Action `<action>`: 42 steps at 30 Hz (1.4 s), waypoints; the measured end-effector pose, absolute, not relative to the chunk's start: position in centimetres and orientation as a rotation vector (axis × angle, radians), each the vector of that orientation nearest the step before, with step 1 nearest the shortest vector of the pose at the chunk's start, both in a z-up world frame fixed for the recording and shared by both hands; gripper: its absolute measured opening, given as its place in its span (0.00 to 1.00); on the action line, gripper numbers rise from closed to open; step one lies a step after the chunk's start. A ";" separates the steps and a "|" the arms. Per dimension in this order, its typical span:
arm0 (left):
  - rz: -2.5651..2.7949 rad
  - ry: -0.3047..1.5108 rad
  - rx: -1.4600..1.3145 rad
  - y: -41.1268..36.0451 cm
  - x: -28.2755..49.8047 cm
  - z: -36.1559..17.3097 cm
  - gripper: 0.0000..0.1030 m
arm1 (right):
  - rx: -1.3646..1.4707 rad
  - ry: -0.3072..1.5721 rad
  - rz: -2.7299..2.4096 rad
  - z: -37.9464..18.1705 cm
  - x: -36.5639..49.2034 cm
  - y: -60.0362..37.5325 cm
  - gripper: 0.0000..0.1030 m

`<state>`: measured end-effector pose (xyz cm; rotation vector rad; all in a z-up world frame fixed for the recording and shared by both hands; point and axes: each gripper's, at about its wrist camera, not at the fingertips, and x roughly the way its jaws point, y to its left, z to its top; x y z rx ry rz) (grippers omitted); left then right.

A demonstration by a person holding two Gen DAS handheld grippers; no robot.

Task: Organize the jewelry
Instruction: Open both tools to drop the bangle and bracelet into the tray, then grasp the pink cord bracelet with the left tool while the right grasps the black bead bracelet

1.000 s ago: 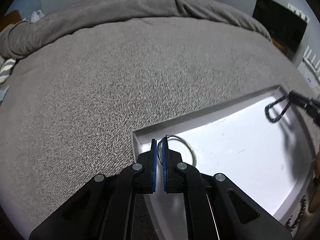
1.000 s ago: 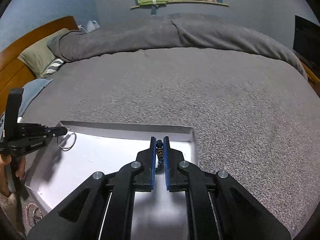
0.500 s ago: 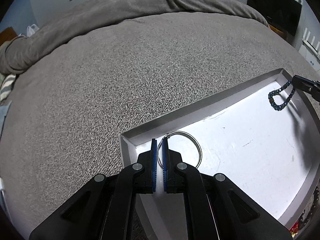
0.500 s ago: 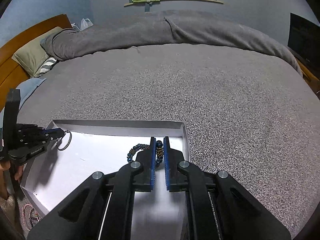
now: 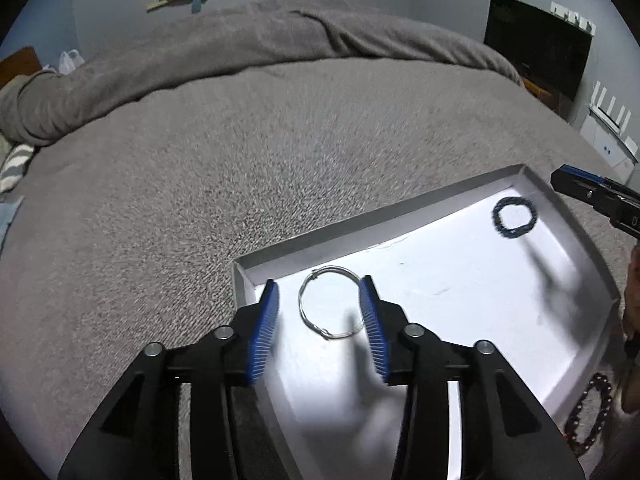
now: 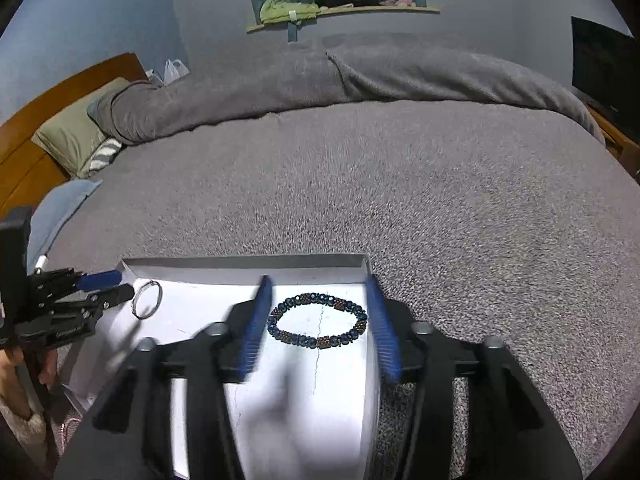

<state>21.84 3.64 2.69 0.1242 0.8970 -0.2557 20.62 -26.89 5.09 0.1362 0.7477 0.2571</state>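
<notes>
A white shallow tray (image 5: 460,296) lies on the grey bed cover. A silver wire hoop (image 5: 330,302) lies flat in its near left corner, between the spread fingers of my open left gripper (image 5: 322,322). A dark blue beaded bracelet (image 6: 318,320) lies flat in the tray's far right corner, between the spread fingers of my open right gripper (image 6: 320,326). The bracelet also shows in the left wrist view (image 5: 514,222), and the hoop in the right wrist view (image 6: 147,299). The tray's rim shows there too (image 6: 244,262).
A grey blanket (image 6: 360,184) covers the bed, bunched along the far side. A dark red beaded strand (image 5: 590,414) lies on the cover outside the tray's near right edge. Pillows (image 6: 76,136) and a wooden headboard (image 6: 36,120) are at the left. A dark screen (image 5: 536,44) stands at the right.
Both grippers have opened and let go. The silver hoop and the blue bracelet now lie flat on the tray floor. Both grippers have drawn back a little.
</notes>
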 end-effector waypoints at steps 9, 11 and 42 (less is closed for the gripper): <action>-0.216 0.823 0.038 3.6 16.0 5.6 0.81 | 0.149 0.637 0.215 7.4 15.0 -28.3 0.95; -0.193 0.813 0.043 3.6 14.4 5.9 0.82 | 0.163 0.622 0.219 7.4 13.0 -28.8 0.95; -0.115 0.684 -0.013 6.5 -2.7 0.4 0.88 | 0.092 0.508 0.163 1.2 -4.7 -29.2 0.95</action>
